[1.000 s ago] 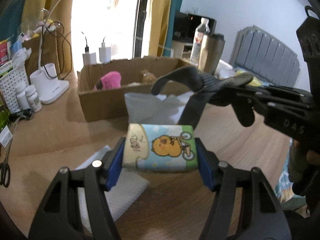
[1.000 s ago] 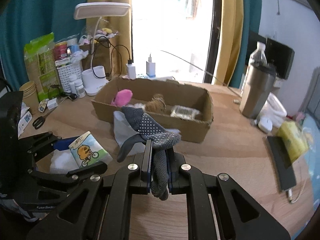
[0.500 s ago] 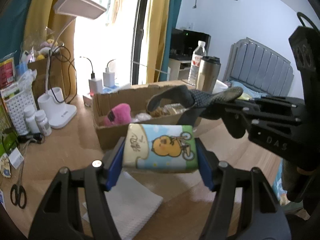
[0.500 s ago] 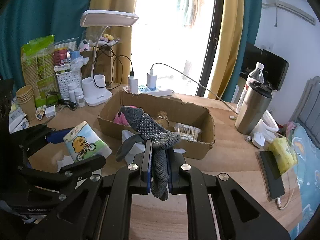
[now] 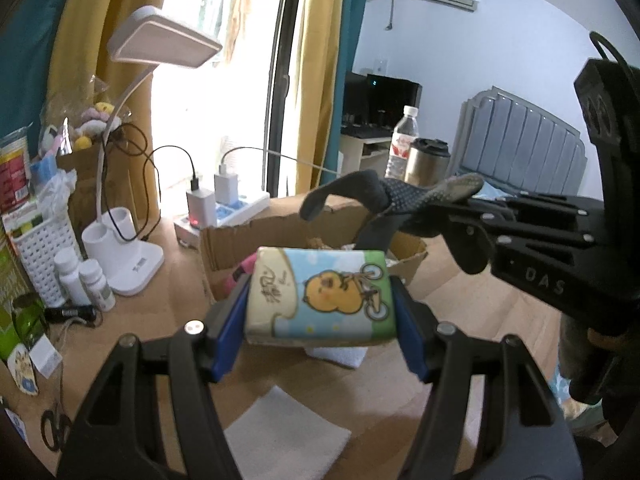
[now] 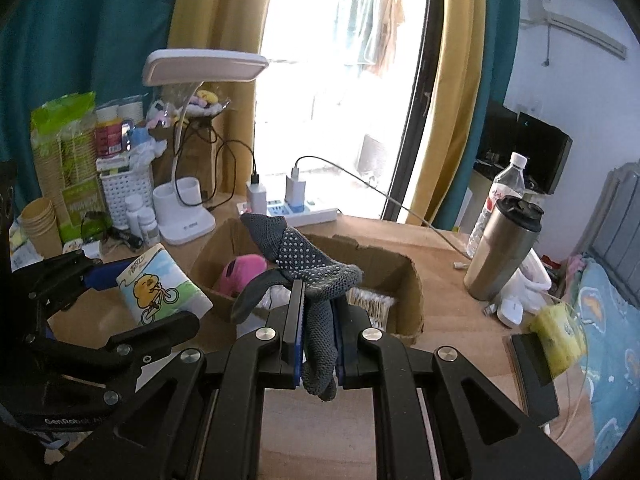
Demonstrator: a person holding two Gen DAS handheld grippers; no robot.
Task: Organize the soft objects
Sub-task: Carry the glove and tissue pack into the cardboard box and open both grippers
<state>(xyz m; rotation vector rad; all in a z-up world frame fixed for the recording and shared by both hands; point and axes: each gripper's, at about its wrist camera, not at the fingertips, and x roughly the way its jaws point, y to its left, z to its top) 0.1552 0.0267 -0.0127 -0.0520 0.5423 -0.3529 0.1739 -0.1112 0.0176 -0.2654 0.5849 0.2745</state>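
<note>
My left gripper [image 5: 320, 308] is shut on a tissue pack [image 5: 320, 294] printed with a yellow cartoon on a bicycle, held in the air short of the cardboard box [image 5: 288, 232]. The pack also shows in the right wrist view [image 6: 160, 288]. My right gripper [image 6: 318, 320] is shut on a grey dotted glove [image 6: 304, 268], held above the box's [image 6: 404, 292] near wall; the glove also shows in the left wrist view [image 5: 400, 196]. A pink plush [image 6: 242, 274] and other soft items lie inside the box.
A white cloth [image 5: 288, 436] lies on the wooden desk below my left gripper. A desk lamp [image 6: 188, 216], power strip [image 6: 296, 210], small bottles and a white basket [image 5: 40, 248] stand at the left. A steel tumbler [image 6: 504, 248] and water bottle stand at the right. Scissors [image 5: 52, 428] lie front left.
Both grippers have risen and moved toward the box, still holding the tissue pack and the glove. The box now sits lower in both views.
</note>
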